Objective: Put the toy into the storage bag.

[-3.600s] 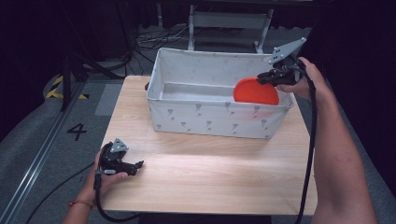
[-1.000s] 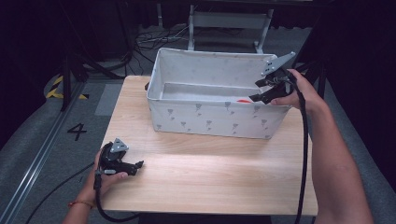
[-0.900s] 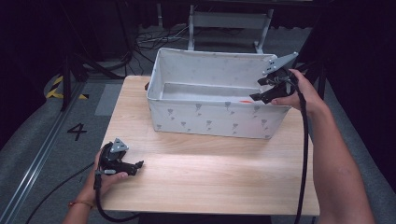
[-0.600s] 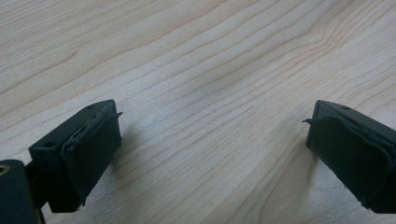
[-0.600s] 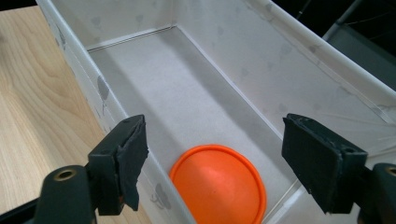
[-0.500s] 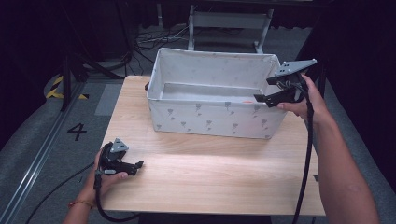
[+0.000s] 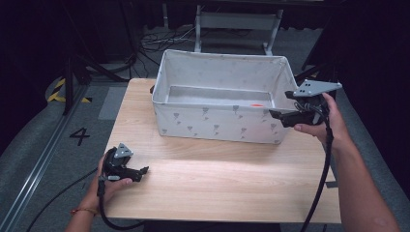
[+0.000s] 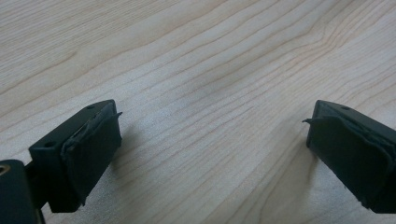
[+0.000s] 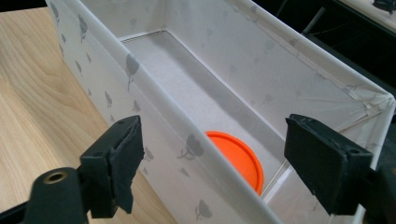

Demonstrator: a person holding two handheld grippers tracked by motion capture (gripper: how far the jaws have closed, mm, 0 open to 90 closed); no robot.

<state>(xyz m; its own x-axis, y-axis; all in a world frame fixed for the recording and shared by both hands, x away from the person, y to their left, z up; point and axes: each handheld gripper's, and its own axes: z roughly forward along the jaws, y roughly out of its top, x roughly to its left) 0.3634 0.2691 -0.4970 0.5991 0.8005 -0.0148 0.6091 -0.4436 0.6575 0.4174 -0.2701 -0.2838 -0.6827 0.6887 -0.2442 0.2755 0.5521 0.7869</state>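
Note:
A white fabric bin (image 7: 217,123) with grey prints stands at the back of the wooden table (image 7: 217,179). An orange disc (image 7: 256,105) lies flat on its floor at the right end, partly hidden by the near wall. My right gripper (image 7: 276,115) hovers just outside the bin's right front corner, pointing left at it. Its jaws have just been opening and stand open with nothing between them. In the right gripper view the orange disc (image 9: 238,156) lies beyond the bin's near wall (image 9: 116,79), seen past my open right gripper (image 9: 215,128). My left gripper (image 7: 143,170) rests open at the table's front left.
Bare wood of the table (image 8: 210,56) lies under and ahead of my left gripper (image 8: 212,135). A grey floor with a rail and cables surrounds the table. A metal stand (image 7: 237,21) sits behind the bin.
The right gripper lowered the orange disc into the bin, let it go, and drew back to the right beyond the bin's end with its jaws wider. The left gripper stayed put.

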